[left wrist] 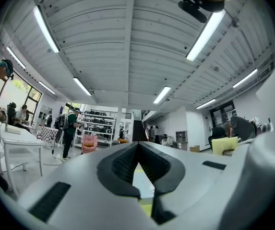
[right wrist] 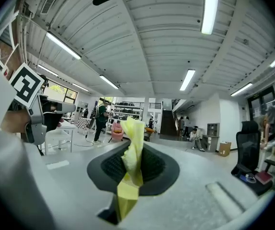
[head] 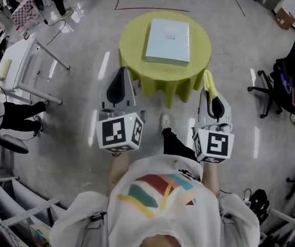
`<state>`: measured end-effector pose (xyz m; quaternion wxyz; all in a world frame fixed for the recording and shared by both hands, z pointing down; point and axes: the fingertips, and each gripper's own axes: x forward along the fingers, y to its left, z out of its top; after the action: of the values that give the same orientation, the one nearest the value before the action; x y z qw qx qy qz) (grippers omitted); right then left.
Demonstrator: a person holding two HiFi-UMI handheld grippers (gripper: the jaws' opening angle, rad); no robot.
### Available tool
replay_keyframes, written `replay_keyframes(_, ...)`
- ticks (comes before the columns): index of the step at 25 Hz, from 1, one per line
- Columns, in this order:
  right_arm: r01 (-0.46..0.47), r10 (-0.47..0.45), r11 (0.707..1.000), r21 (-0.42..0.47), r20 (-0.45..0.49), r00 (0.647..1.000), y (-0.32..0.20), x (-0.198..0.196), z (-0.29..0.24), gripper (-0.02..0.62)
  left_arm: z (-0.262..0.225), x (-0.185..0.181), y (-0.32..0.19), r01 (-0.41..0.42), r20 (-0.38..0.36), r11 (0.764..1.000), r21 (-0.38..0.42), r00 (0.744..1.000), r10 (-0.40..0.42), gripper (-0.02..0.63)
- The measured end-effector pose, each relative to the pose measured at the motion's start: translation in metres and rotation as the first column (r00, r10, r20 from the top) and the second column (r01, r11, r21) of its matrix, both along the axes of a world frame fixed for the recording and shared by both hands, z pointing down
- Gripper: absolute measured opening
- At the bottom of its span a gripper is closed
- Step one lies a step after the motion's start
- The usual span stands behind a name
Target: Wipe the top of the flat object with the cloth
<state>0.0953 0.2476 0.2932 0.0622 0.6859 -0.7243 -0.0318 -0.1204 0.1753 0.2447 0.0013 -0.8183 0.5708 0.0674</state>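
Note:
A flat pale-blue box [head: 168,41] lies on a round table under a yellow-green tablecloth [head: 137,60], ahead of both grippers in the head view. My left gripper [head: 120,72] is held short of the table's near left edge, shut with nothing in it. In the left gripper view its jaws [left wrist: 138,145] meet at the tips, and a strip of the box [left wrist: 144,183] shows below them. My right gripper [head: 208,89] is off the table's near right edge, shut on a yellow cloth [head: 209,83]. The cloth [right wrist: 133,159] stands up between the pads of that gripper [right wrist: 135,150].
A white table [head: 18,68] stands at the left, black office chairs [head: 286,84] at the right, a white rack [head: 13,210] at the bottom left. The person's shoe [head: 165,120] is on the grey floor before the round table. Other people stand far back [left wrist: 70,128].

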Motion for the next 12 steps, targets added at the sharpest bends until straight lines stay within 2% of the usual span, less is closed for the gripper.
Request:
replay_keyframes(6, 0.024, -0.025, 1.000, -0.008, -0.017, 1.000, -0.123, 0.039, -0.013, 0.028, -0.003, 0.052, -0.113, -0.020, 0.011, 1.000, -0.015, 1.000, 0.021, 0.015)
replay_keyframes(12, 0.077, -0.077, 0.997, -0.030, 0.009, 0.997, -0.216, 0.061, -0.012, 0.028, 0.000, 0.086, -0.203, -0.015, 0.013, 0.998, -0.061, 1.000, 0.016, 0.015)
